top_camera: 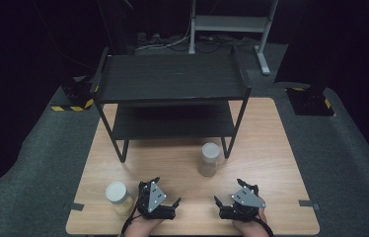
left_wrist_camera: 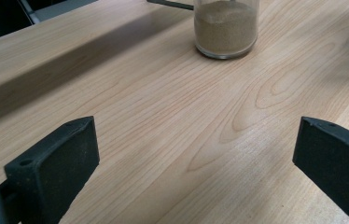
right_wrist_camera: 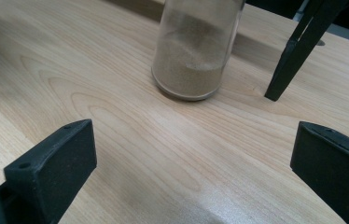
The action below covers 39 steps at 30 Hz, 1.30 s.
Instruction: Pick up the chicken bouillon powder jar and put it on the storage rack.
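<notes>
Bench [top_camera: 271, 163]: pale wood, smooth, w/ visible grain, slight sheen. Jar [right_wrist_camera: 193, 51]: clear glossy glass, fine matt sand-like grains inside; white lid looks like plastic. Shelf rack [top_camera: 172, 79]: dark matt boards, thin black metal legs. Tongs [left_wrist_camera: 196, 158]: matt black plastic, approx. Floor [top_camera: 350, 163]: rough grey carpet.

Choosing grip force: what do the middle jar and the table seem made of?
Jar: likely clear glass or hard plastic, glossy; the sandy filling shows through its wall, and its lid looks pale and matte. Table: light wood or wood-look laminate, smooth, with visible grain rings.
</notes>
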### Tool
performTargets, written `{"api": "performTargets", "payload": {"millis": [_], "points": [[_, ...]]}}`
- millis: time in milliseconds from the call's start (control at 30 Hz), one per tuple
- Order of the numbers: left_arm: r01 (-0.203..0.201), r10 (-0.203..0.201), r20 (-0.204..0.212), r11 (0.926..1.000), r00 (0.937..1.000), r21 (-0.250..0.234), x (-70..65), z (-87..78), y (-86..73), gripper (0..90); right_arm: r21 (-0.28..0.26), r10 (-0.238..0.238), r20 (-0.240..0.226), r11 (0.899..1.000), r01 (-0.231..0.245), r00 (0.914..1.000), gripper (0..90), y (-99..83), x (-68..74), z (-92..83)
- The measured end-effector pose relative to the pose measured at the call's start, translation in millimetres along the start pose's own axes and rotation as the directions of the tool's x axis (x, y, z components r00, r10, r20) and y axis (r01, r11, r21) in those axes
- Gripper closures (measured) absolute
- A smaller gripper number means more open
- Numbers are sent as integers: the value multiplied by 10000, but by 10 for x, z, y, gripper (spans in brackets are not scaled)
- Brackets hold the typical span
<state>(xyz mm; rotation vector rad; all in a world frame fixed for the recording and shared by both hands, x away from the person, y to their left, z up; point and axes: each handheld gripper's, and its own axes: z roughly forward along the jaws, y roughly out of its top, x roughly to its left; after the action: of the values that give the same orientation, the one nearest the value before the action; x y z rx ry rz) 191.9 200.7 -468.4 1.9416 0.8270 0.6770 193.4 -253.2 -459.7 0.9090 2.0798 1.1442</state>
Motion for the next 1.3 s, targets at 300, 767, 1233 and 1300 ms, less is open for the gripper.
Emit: {"api": "performTargets", "payload": {"millis": [300, 767, 1233, 1300], "points": [[-161, 162, 132, 9998, 9998, -79, 5, -19, -20, 7, -195, 185, 83, 9996, -184, 9998, 0, -38, -6, -21], [337, -324, 474, 9991, 9984, -274, 92, -42, -63, 10, -221, 243, 87, 9995, -241, 9997, 0, -50, -13, -34], [513, -479, 688, 9975, 9965, -488, 114, -61, -97, 10, -290, 355, 28, 9990, -354, 9994, 0, -64, -34, -41], [539, -502, 718, 9973, 9962, -501, 121, -69, -92, 10, -305, 381, 15, 9988, -380, 9993, 0, -67, -39, -42]]}}
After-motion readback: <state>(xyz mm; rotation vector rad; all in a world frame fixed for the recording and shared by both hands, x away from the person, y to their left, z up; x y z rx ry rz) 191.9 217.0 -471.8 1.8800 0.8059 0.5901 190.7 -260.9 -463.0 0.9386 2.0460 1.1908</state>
